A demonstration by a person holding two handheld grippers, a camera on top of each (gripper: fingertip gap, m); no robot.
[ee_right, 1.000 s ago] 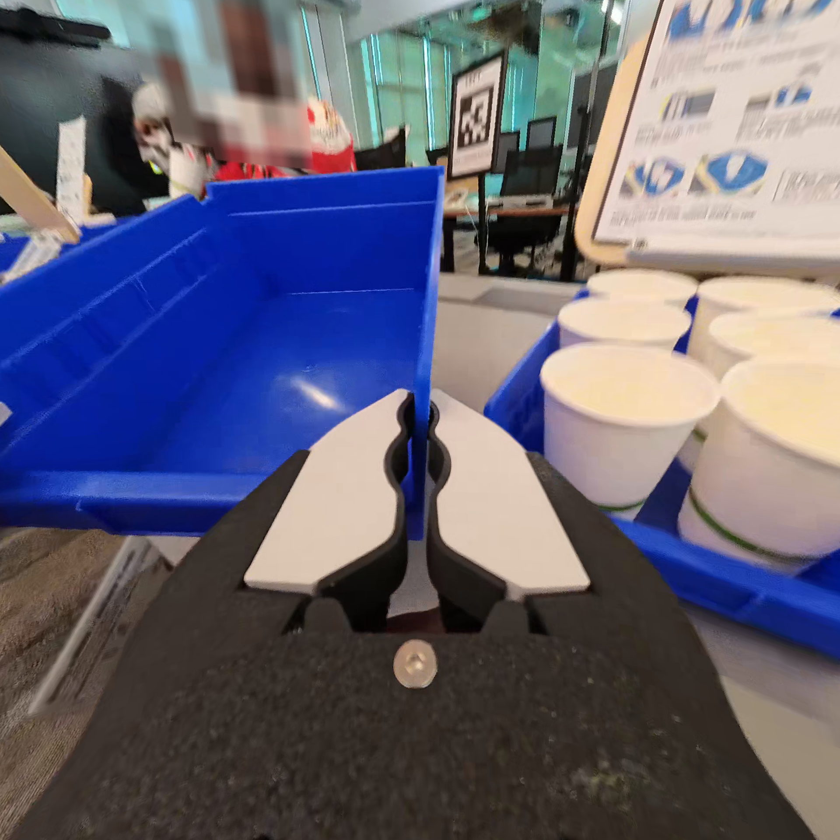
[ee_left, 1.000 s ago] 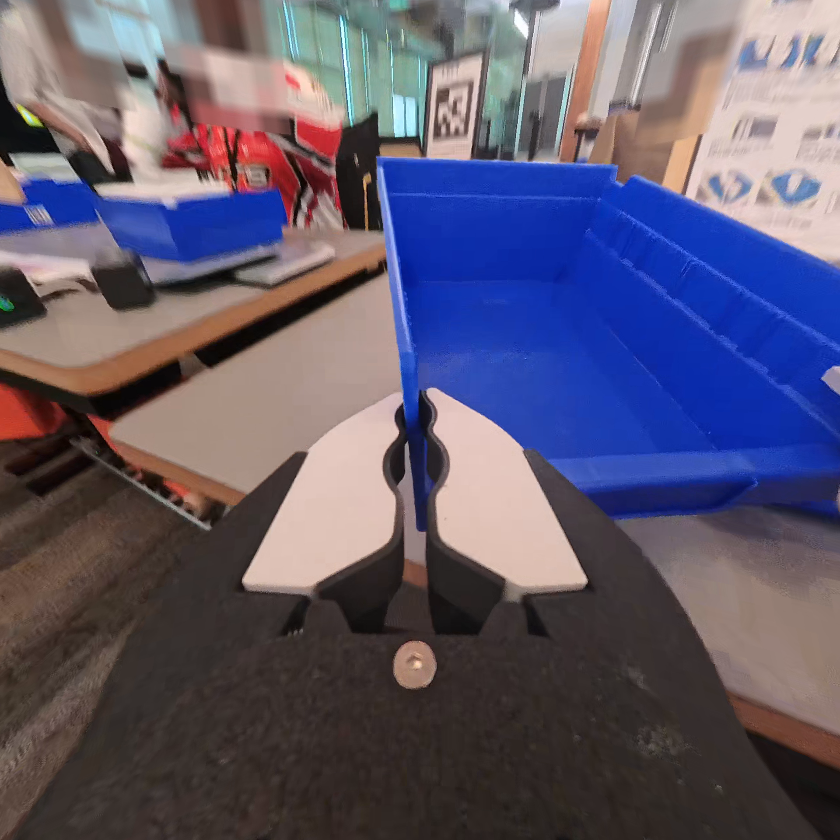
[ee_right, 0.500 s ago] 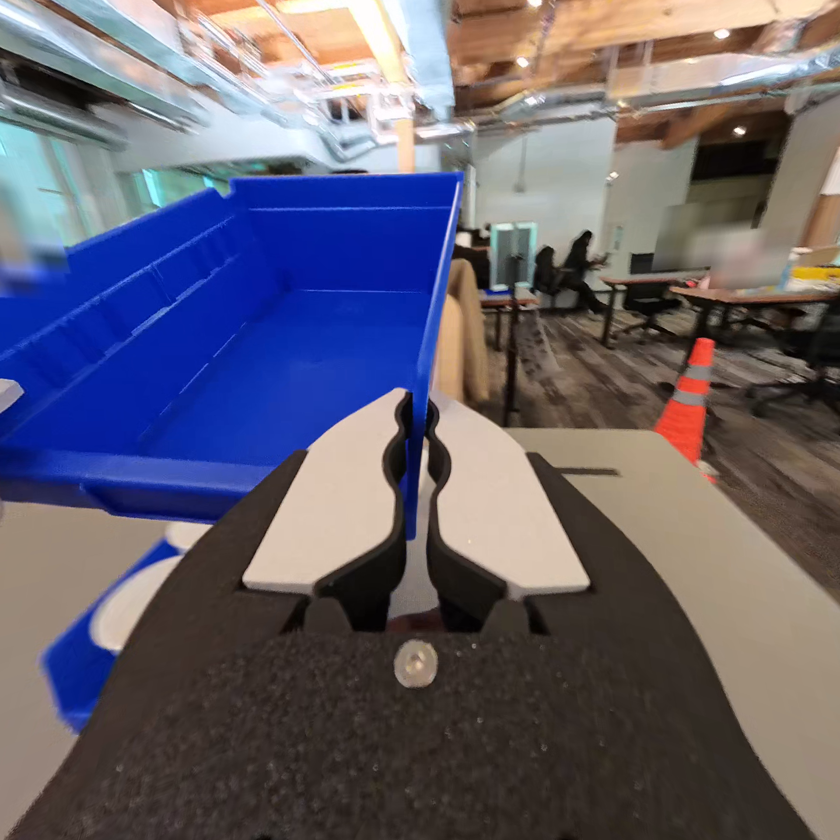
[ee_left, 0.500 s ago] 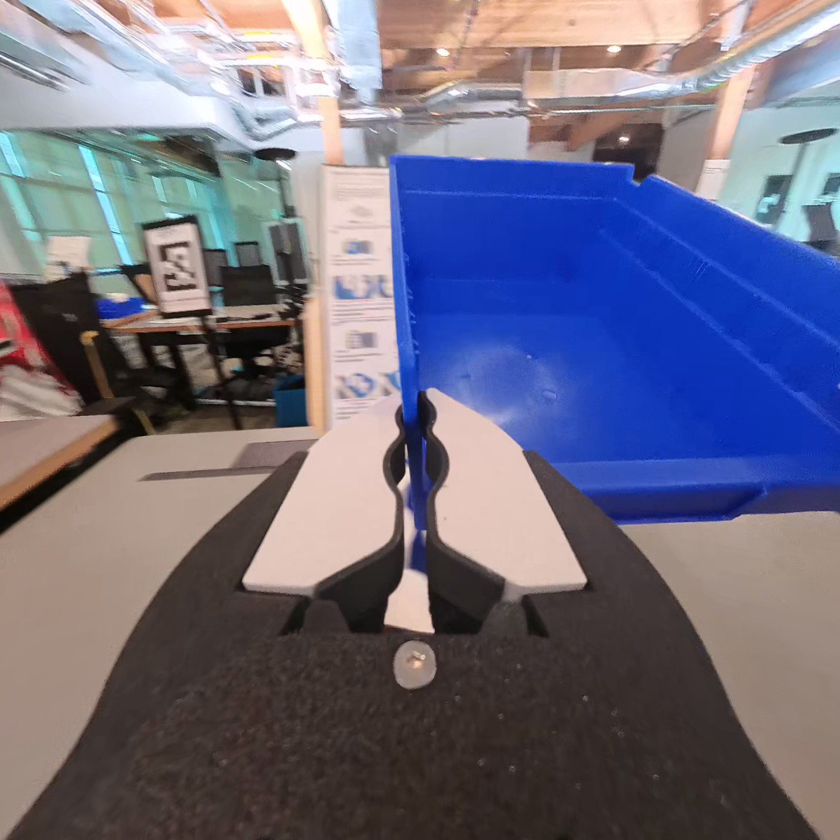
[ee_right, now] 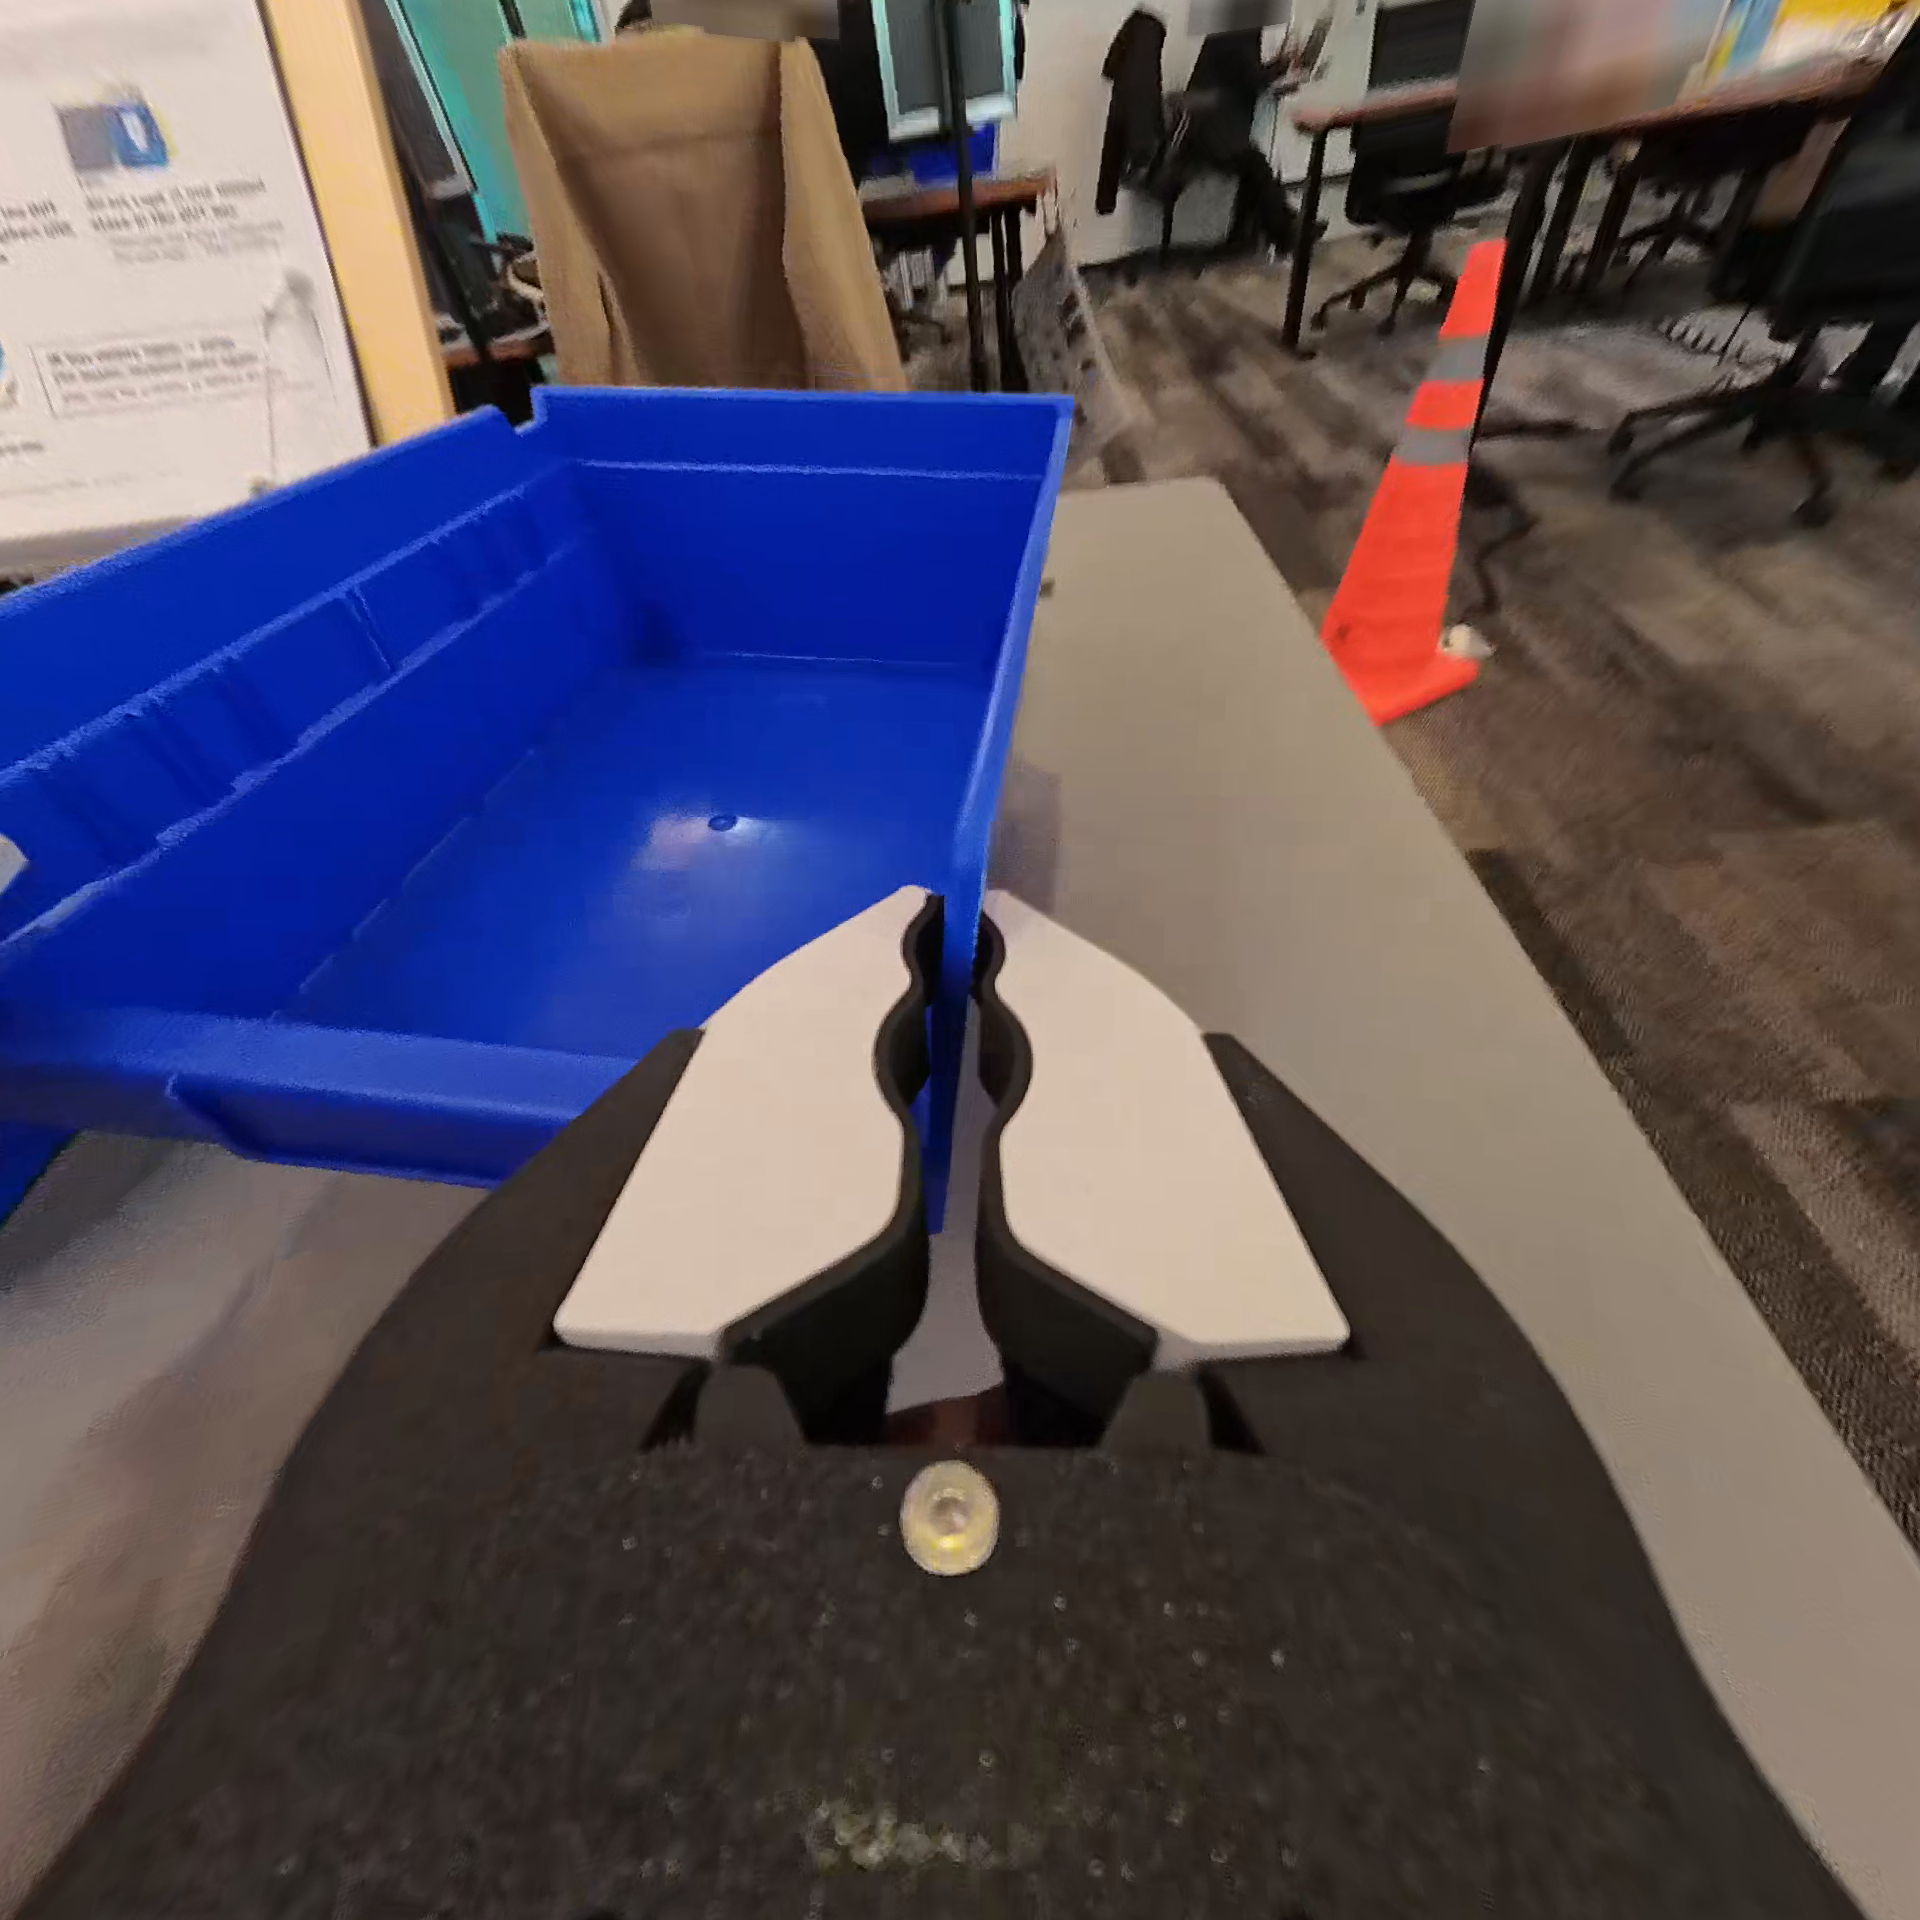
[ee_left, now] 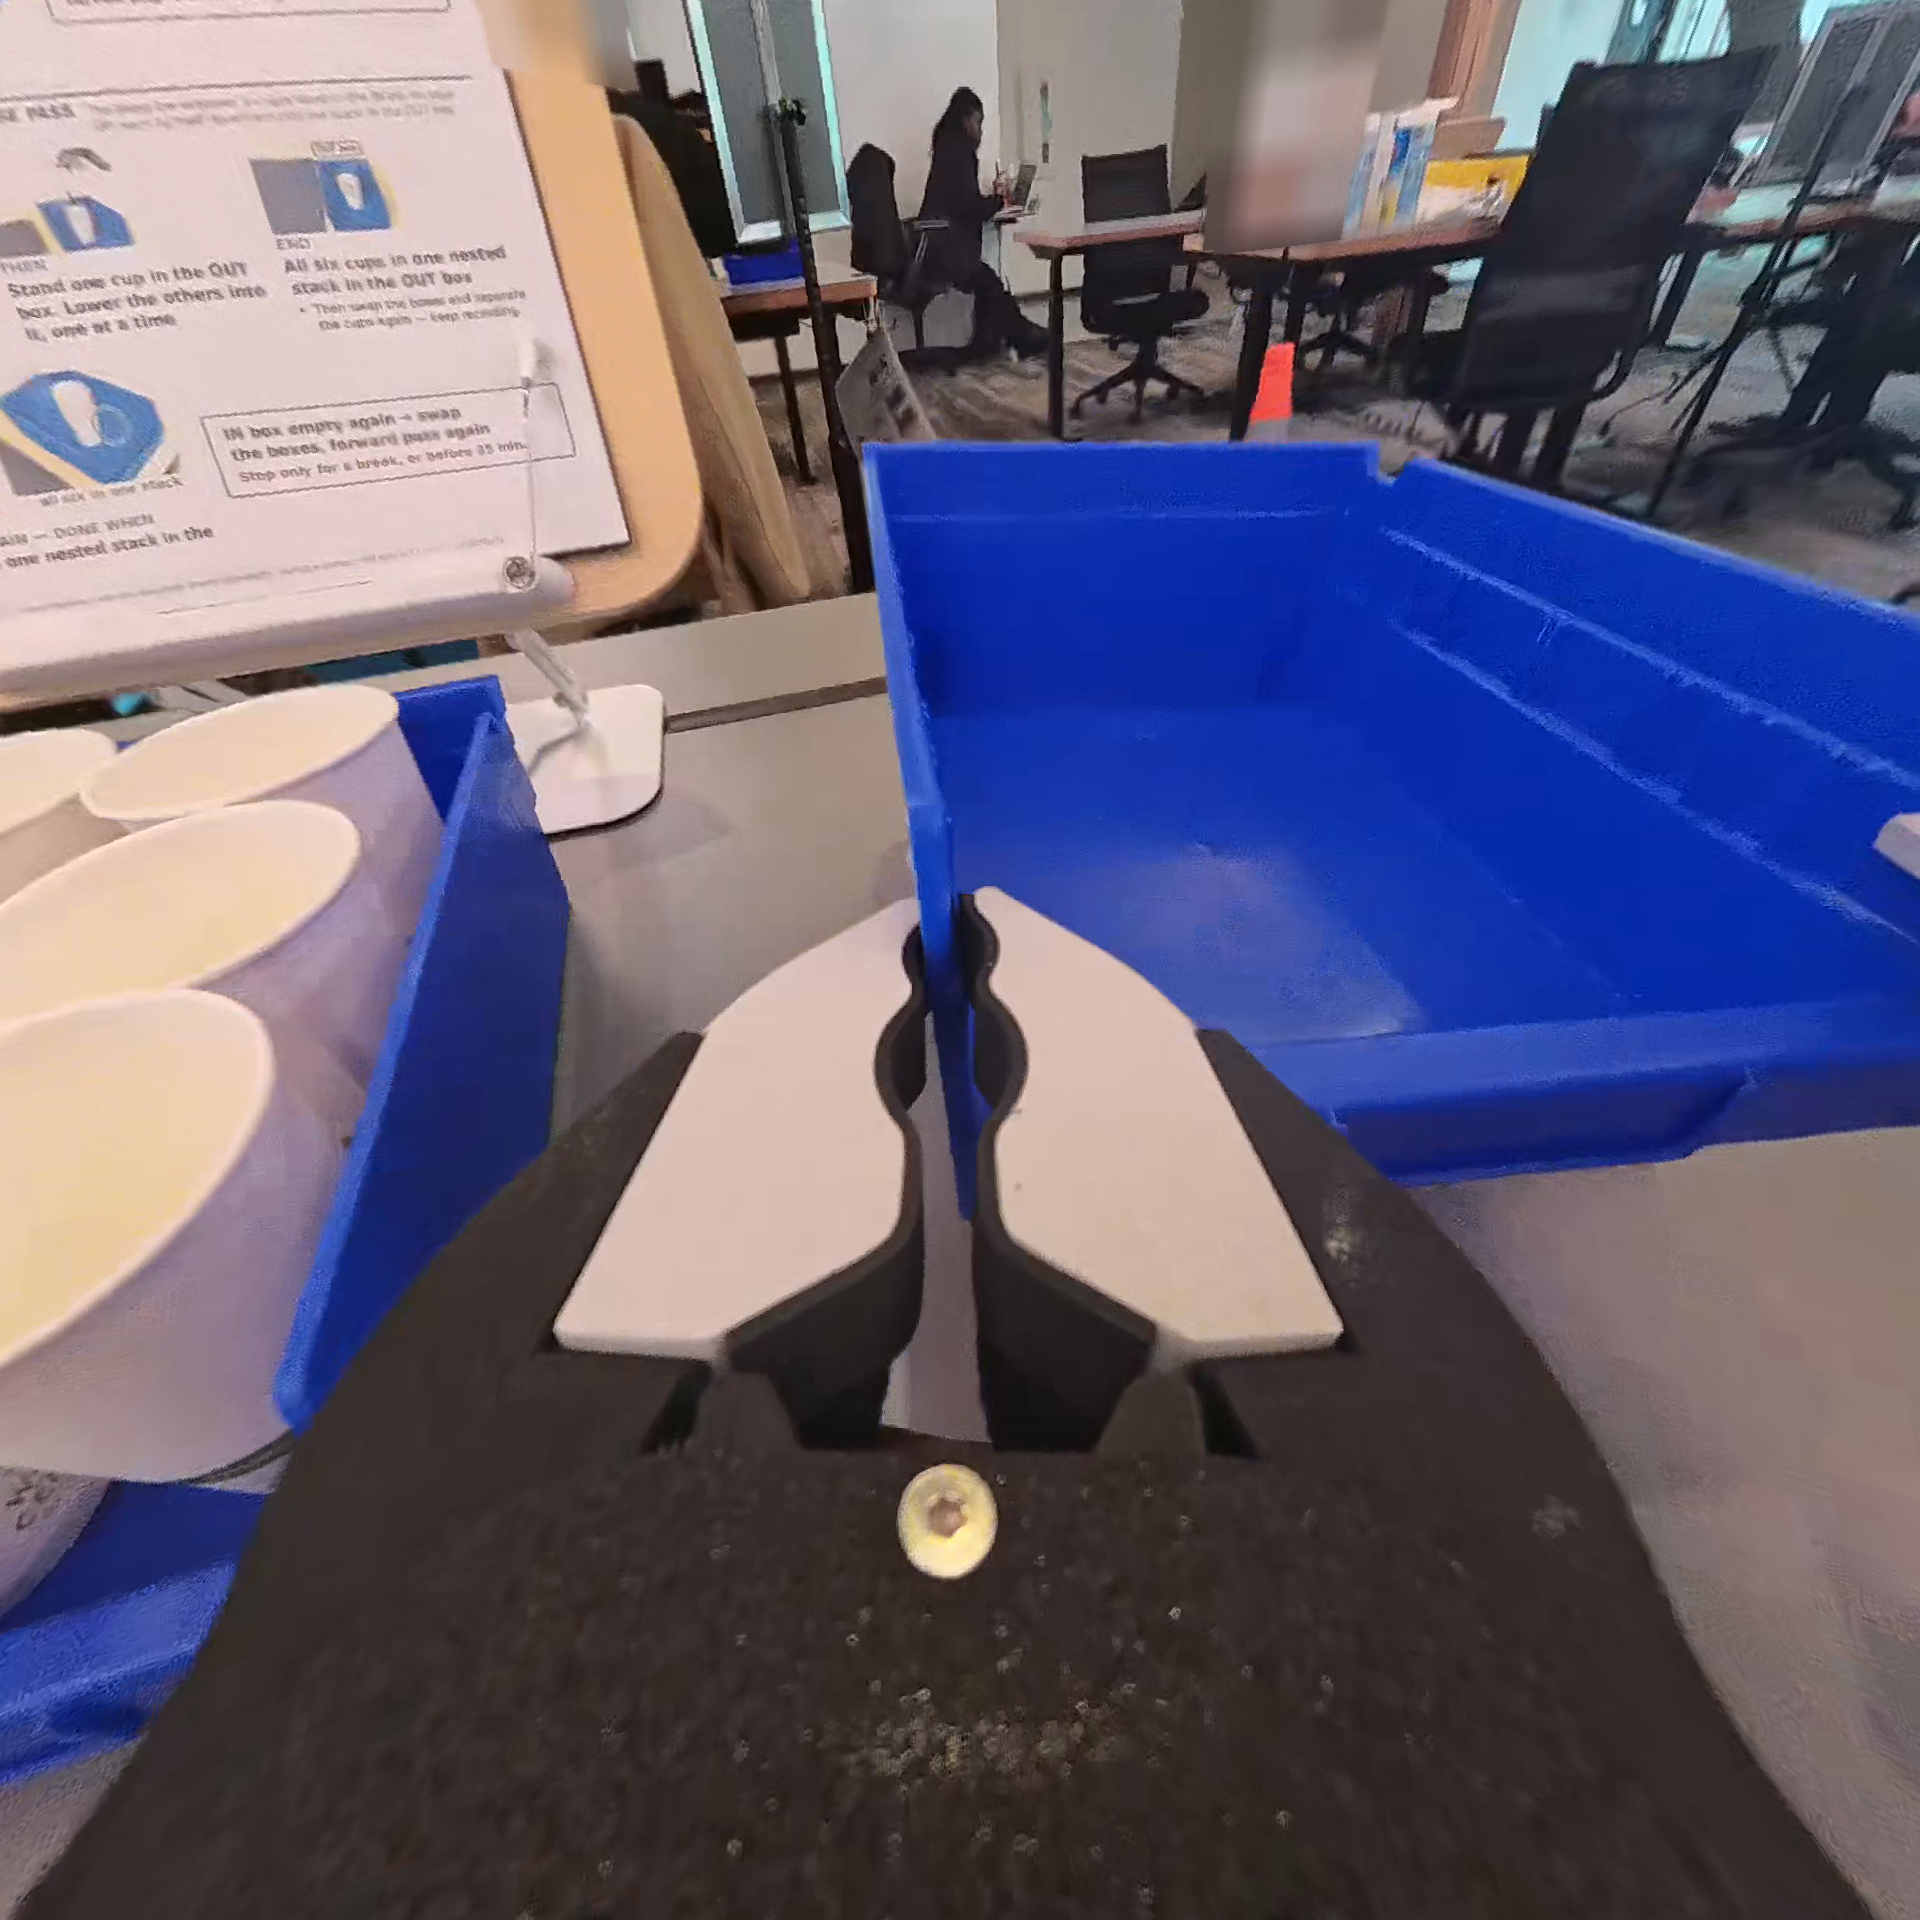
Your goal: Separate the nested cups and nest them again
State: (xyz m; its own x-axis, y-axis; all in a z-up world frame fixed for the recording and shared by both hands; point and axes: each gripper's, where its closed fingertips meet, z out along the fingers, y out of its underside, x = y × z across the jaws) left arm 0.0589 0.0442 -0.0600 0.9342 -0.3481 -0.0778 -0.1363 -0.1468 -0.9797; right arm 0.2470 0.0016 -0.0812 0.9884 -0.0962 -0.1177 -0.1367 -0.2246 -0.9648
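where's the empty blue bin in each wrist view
Left wrist view: empty blue bin fills centre-right, its left wall clamped in the left gripper.
Right wrist view: same bin centre-left, its right wall clamped in the right gripper.
Shared landmark: the orange traffic cone on the floor.

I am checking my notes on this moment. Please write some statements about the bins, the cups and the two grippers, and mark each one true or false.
1. The left gripper is shut on a side wall of the empty blue bin. True.
2. The right gripper is open and holds nothing. False: it is shut on the opposite wall.
3. White paper cups stand in a second blue bin. True.
4. A cup lies inside the held bin. False: it is empty.
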